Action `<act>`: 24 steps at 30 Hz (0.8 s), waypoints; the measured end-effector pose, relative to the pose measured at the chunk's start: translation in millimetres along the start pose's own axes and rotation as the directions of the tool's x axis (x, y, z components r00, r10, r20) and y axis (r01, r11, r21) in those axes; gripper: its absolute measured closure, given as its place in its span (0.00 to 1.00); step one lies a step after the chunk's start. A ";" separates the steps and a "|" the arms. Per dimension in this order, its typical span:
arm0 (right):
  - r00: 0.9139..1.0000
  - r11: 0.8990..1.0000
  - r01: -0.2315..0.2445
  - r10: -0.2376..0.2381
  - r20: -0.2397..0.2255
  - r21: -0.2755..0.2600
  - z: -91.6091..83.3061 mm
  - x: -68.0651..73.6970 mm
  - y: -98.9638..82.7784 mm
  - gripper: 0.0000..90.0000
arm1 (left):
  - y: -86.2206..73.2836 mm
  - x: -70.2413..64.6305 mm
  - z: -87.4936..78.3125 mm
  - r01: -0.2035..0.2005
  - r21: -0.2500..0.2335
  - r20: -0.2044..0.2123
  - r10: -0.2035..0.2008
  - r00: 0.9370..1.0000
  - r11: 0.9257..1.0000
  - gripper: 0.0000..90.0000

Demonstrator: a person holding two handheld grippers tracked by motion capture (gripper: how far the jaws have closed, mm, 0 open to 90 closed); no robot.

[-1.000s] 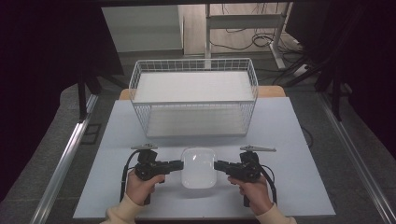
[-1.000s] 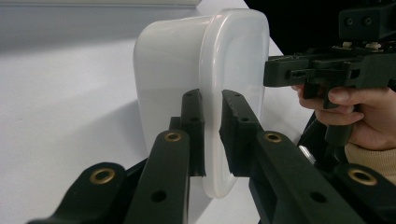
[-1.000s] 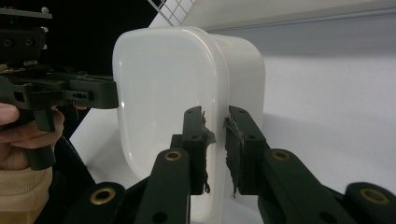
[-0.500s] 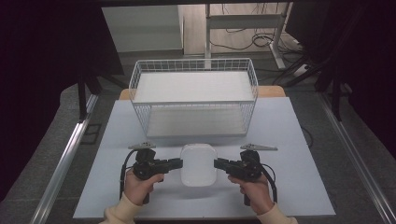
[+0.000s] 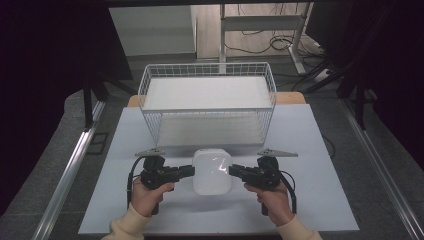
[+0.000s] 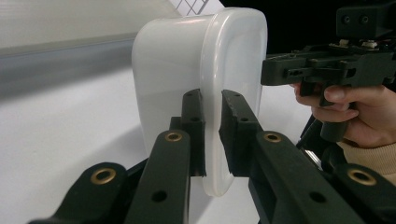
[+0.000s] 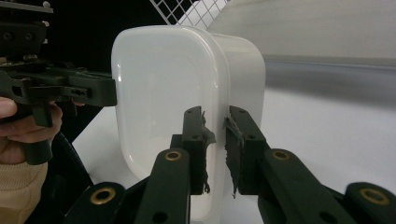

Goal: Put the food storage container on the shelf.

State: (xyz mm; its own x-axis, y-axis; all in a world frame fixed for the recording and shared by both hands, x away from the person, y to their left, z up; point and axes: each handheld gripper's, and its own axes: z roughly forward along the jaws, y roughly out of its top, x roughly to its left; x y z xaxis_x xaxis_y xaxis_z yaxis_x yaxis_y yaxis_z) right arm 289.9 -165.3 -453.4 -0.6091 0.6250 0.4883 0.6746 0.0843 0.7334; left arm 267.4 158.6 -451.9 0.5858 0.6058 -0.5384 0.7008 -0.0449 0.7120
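One white container (image 5: 212,171) | one wire basket (image 5: 207,102) | two grippers, left gripper (image 5: 186,171) and right gripper (image 5: 235,172): fingers clamped on container rim

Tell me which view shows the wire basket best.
The high view: the whole wire basket stands behind the white box. The left gripper view shows a small corner of mesh; the right gripper view shows a mesh patch above the box.

Item: white plastic container (image 6: 187,79), lidded, seen side-on. My left gripper (image 6: 212,135) has its two black jaws closed on the lid's protruding rim, one pad either side. Beyond, at right: my right gripper (image 6: 299,70), level, its tip at the container's far edge, my hand (image 6: 359,109) around its grip. Below: white table (image 6: 60,140).
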 end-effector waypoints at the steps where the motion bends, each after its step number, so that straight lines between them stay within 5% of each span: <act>1: 1.000 1.000 -0.001 0.001 0.001 -0.002 0.1 0.1 0.9 0.87 | 1.2 -0.1 0.0 -0.002 0.000 0.001 0.002 1.000 1.000 0.90; 24: 0.998 0.997 0.067 -0.067 0.014 -0.036 -6.2 11.2 44.5 0.87 | 41.1 -7.1 -13.3 -0.045 -0.050 -0.011 0.045 0.999 0.998 0.90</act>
State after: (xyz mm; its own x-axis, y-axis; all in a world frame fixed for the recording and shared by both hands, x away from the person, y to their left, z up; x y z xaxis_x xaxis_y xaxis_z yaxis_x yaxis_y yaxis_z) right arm 310.4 -159.3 -412.4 -0.6468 0.6286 0.4318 0.6167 0.0982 0.7810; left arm 286.6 163.0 -412.8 0.6122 0.6119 -0.5008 0.6522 -0.0326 0.7574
